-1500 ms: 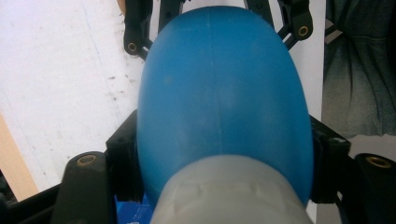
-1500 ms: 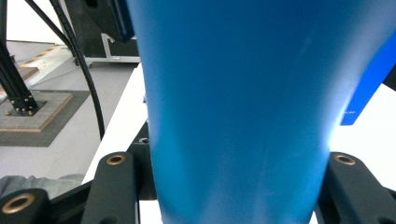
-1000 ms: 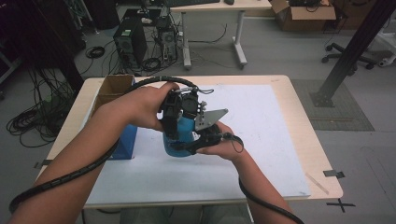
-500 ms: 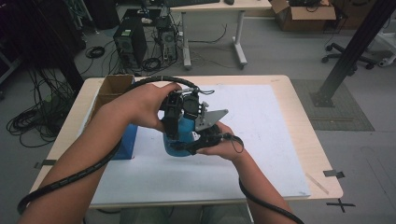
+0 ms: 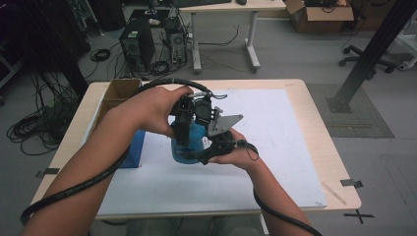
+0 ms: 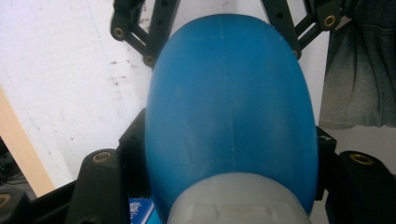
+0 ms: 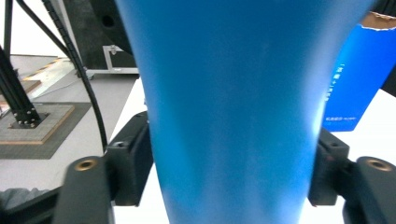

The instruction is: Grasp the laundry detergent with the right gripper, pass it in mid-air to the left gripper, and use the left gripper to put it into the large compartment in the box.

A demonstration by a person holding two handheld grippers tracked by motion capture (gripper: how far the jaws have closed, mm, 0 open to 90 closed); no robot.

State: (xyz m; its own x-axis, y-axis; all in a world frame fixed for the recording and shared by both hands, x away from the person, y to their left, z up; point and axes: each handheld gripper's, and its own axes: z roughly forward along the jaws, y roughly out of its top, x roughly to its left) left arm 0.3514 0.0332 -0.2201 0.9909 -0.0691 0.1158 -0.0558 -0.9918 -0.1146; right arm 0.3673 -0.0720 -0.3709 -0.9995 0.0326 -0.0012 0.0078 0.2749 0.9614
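Table, light wood, mostly covered by a white sheet. Cardboard box at the far left corner; a blue carton stands on the sheet's left part, near the person's left forearm.

Blue bottle, with a grey collar near one end, is held over the middle of the sheet; whether it is lifted or resting on the sheet cannot be told.

Left gripper is clamped on the bottle from above, jaws pressed on both flanks in the left gripper view. Right gripper is clamped on the bottle too, lower down on the person's side, jaws tight against its tapering body.

Risk (judgement): the body is smooth, rounded and tapered. If the two hands twist or pull unevenly, the jaws could slide along the taper and the bottle squirt out. Squeezing harder may dent a soft wall.

Not readable: the bottle's cap or opening, cut off in both gripper views. The bottle's base is hidden by hands in the high view. The carton's print is too small to read.
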